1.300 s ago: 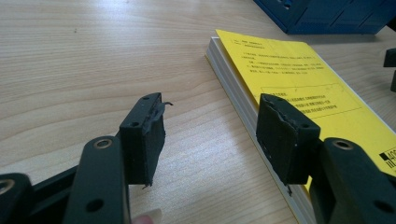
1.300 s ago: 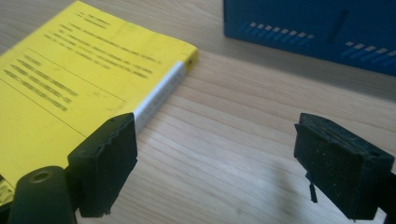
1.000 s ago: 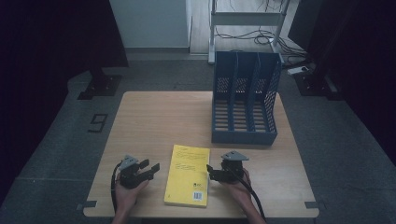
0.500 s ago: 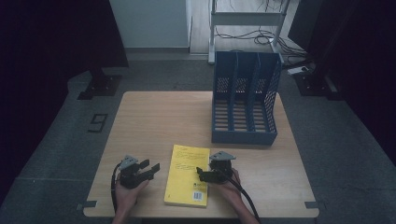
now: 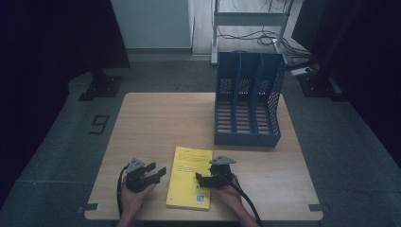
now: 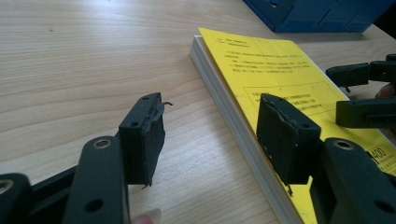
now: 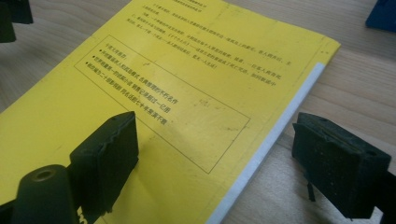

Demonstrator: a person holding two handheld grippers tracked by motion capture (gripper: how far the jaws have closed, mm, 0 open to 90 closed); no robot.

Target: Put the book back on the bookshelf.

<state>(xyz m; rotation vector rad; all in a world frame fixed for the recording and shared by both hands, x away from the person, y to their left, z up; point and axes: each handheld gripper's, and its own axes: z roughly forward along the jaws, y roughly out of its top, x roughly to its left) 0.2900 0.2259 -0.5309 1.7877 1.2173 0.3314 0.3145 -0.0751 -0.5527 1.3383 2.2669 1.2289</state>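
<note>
A bright yellow book (image 5: 189,178) with black printed text, a black-outlined box, a white barcode patch and white page edges lies between the black left claw (image 5: 160,172) and the black right claw (image 5: 200,178), each topped with a grey plate. Beneath both claws, the worktop (image 5: 161,123) is pale wood with fine grain lines. Beyond the right claw stands a blue file rack (image 5: 248,104) whose side walls are patterned with small perforations, and a dark grey floor (image 5: 61,142) with a black numeral lies out past the left claw.
</note>
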